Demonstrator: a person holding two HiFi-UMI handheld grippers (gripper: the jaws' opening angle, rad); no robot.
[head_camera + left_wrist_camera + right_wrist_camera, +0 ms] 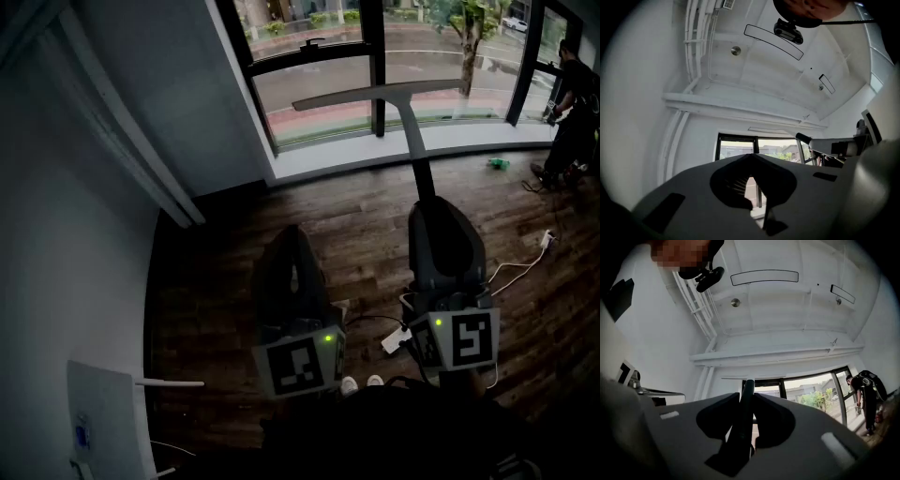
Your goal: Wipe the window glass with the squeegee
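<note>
The squeegee (380, 94) has a long pale blade held level in front of the window glass (319, 80), with a grey handle (415, 141) running down to my right gripper (431, 211). That gripper is shut on the handle, and in the right gripper view the dark handle (744, 408) sits pinched between the jaws. My left gripper (292, 236) hangs lower and to the left, above the wood floor, shut with nothing in it; its tips meet (751, 157). In the left gripper view the squeegee (825, 144) shows at the right.
A person (572, 103) stands at the far right by the window. A white cable and power strip (525, 267) lie on the floor at right, with a small green object (498, 163) near the sill. A white device (108, 422) stands bottom left by the wall.
</note>
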